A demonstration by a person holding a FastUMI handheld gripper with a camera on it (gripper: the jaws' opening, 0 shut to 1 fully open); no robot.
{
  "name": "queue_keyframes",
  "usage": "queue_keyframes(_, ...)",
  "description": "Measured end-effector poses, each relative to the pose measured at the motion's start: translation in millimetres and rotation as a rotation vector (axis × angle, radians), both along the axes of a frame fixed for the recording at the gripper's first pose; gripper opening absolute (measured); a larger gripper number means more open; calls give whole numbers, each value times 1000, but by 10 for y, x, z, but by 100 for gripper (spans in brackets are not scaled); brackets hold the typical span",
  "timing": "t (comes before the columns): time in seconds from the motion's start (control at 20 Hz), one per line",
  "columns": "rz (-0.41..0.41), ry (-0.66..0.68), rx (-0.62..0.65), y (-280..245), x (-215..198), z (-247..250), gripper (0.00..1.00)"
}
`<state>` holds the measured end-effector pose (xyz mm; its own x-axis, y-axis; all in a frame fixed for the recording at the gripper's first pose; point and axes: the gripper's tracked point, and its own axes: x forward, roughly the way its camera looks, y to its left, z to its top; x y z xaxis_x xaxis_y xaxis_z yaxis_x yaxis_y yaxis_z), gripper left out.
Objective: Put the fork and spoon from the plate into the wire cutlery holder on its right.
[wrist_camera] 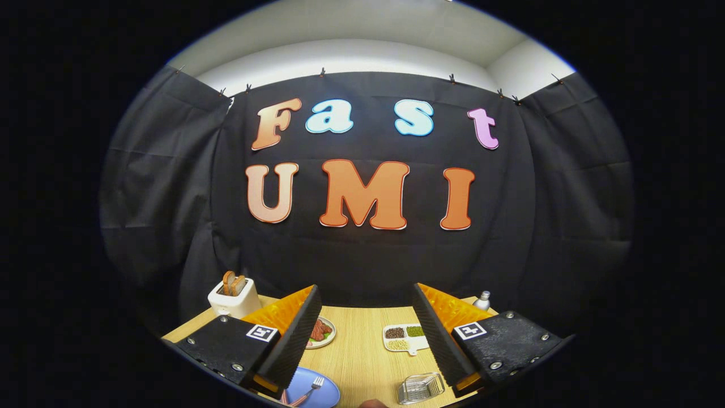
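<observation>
Jaws stand wide apart and hold nothing, so the gripper [367, 334] hangs open above the wooden surface [362, 351]. At the lower left of the frame, just beside the left finger, the blue plate [325, 394] carries the fork [311, 388]; something pinkish lies next to it at the plate's edge, perhaps the spoon's handle, though I cannot tell. The wire cutlery holder [420, 388] sits at the lower middle, right of the plate and just beside the right finger, and looks empty. Further back are a small dish of food [323, 331], a divided tray of grains [405, 337], a toaster [233, 297] and a bottle [482, 300]. Judging by this, nothing has been moved yet: both pieces remain to be picked up and placed in the holder.
</observation>
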<state>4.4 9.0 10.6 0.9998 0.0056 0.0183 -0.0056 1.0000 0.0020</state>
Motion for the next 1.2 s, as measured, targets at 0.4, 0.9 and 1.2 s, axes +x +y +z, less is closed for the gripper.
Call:
queue_keyframes(0.4,-18,60,-26,19,59,-236,97)
queue_keyframes(0.9,80,391,-18,529,116,-1381,97)
queue_keyframes(1.2,119,629,8,826,-21,-2196,97)
